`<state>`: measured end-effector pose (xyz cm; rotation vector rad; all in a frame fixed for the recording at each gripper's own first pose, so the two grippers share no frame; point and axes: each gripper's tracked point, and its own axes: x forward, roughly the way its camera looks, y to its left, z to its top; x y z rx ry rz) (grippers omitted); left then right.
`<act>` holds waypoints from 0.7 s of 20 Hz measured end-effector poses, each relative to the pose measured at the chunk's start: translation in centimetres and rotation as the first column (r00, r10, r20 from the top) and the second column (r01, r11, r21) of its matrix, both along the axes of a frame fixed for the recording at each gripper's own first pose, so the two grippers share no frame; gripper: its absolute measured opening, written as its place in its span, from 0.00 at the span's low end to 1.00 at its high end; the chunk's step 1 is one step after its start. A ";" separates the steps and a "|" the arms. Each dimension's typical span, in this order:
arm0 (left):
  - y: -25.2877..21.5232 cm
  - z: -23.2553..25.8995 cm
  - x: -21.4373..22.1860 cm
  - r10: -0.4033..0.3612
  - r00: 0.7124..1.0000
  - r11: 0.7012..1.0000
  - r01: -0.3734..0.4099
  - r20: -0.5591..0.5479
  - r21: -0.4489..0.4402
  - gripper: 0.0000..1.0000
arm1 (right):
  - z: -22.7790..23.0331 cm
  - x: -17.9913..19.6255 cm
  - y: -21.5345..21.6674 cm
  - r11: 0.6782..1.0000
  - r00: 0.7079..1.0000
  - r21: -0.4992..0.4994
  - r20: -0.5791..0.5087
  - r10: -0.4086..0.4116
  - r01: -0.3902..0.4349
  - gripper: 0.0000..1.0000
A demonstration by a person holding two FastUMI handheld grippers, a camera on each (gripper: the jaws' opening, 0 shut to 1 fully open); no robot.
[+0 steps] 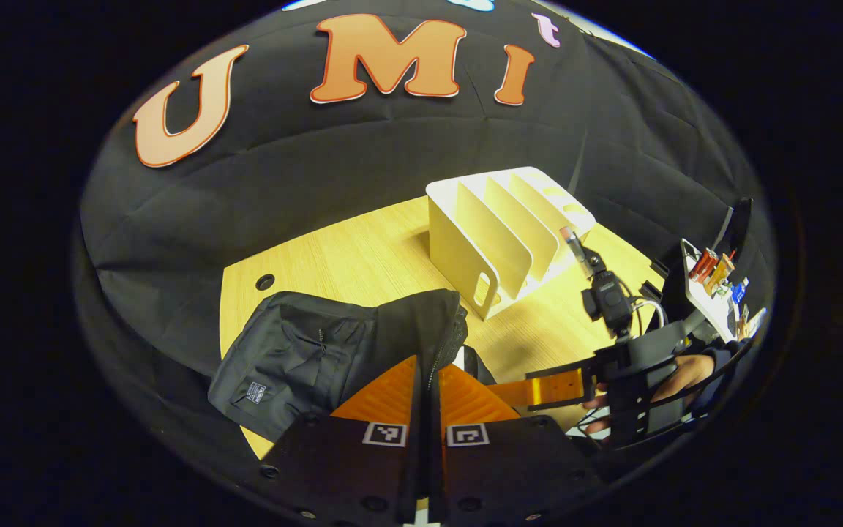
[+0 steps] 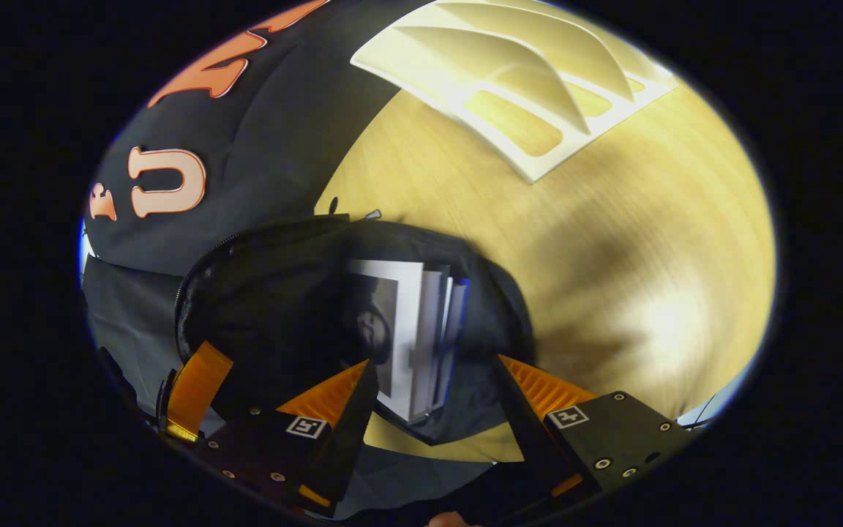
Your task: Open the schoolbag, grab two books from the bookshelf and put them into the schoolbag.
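The black fabric schoolbag is lying open on the wooden desk beside the empty white slotted bookshelf. Books are sitting inside it. Left gripper jaws are pinching its rim; right gripper jaws are hanging apart above. The task appears nearly finished.

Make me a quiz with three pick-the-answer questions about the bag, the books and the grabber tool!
1. Where are the books?
A in the bookshelf
B inside the schoolbag
C behind the bookshelf

2. What colour is the schoolbag?
A red
B black
C white

3. How is the right tool?
A open
B shut on a book
C shut on the schoolbag

Answers:
1 B: the pages show in the schoolbag's open mouth, and the bookshelf stands empty.
2 B: its cloth is black all over.
3 A: its fingers are spread wide above the books.
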<state>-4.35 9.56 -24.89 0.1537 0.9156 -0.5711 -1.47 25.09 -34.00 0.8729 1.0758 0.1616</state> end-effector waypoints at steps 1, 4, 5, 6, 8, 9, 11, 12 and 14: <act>0.0 -0.2 0.0 -0.009 1.000 1.000 0.009 0.008 0.007 0.06 | 0.3 -0.5 -0.8 1.000 1.000 -0.005 -0.001 -0.003 0.003 0.95; -1.1 -0.1 -0.9 -0.020 1.000 1.000 0.020 0.021 0.021 0.10 | 1.7 -0.9 -4.3 0.998 0.999 -0.054 0.035 -0.031 0.033 0.96; -1.4 -0.1 -1.4 -0.015 1.000 1.000 0.015 0.020 0.023 0.13 | 2.3 -0.8 -5.8 0.996 0.998 -0.073 0.054 -0.040 0.044 0.96; -2.2 -0.5 -1.7 -0.013 1.000 1.000 0.013 0.012 0.018 0.15 | 3.0 -0.7 -7.3 0.994 0.996 -0.092 0.071 -0.048 0.055 0.96; -3.0 -1.1 -2.5 0.010 1.000 1.000 -0.009 -0.009 0.025 0.24 | 4.3 -0.3 -10.5 0.988 0.993 -0.137 0.103 -0.056 0.070 0.97; -3.6 -1.0 -2.7 0.025 1.000 0.999 -0.025 -0.011 0.022 0.30 | 5.0 -0.1 -12.2 0.984 0.991 -0.161 0.126 -0.052 0.073 0.97; -5.3 -0.9 -3.0 0.065 0.998 0.998 -0.065 -0.009 0.007 0.42 | 6.3 0.4 -15.7 0.973 0.985 -0.221 0.168 -0.037 0.074 0.98; -6.1 -0.6 -3.3 0.088 0.996 0.996 -0.088 -0.006 0.003 0.45 | 6.7 0.5 -17.4 0.964 0.982 -0.257 0.190 -0.021 0.070 0.98; -7.9 -0.1 -3.3 0.137 0.991 0.991 -0.137 0.013 -0.001 0.49 | 8.2 1.2 -20.5 0.944 0.971 -0.322 0.239 0.013 0.066 0.99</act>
